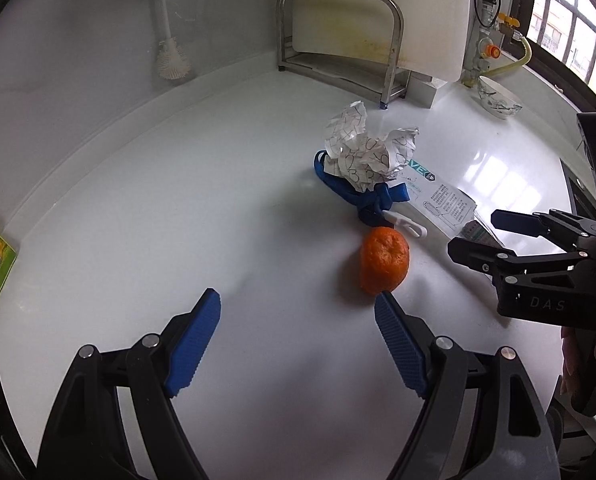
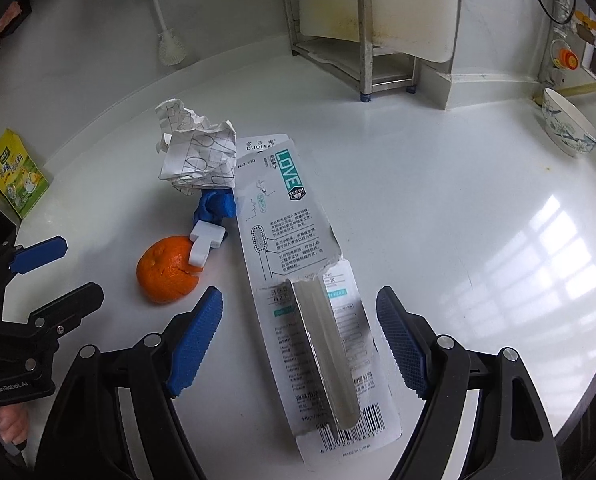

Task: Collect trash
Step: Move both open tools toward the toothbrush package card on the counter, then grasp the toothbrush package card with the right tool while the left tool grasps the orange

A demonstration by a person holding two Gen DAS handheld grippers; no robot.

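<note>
On the white counter (image 1: 178, 220) lie an orange peel (image 1: 384, 260), a crumpled paper ball (image 1: 362, 148), a blue lanyard (image 1: 362, 196) with a white clip (image 1: 406, 226), and a torn toothbrush package (image 1: 446, 196). My left gripper (image 1: 298, 308) is open and empty, its right fingertip just short of the peel. In the right wrist view my right gripper (image 2: 298, 304) is open, its fingers on either side of the package (image 2: 310, 288), above it. The peel (image 2: 166, 272), paper (image 2: 194, 148) and lanyard (image 2: 214, 206) lie to its left. The right gripper also shows in the left wrist view (image 1: 474, 236), open.
A steel rack (image 1: 338, 40) with a white cutting board (image 1: 382, 12) stands at the back wall. A bottle brush (image 1: 166, 32) hangs on the wall. A patterned bowl (image 2: 568, 128) sits at back right. A yellow-green packet (image 2: 18, 172) stands at the left edge.
</note>
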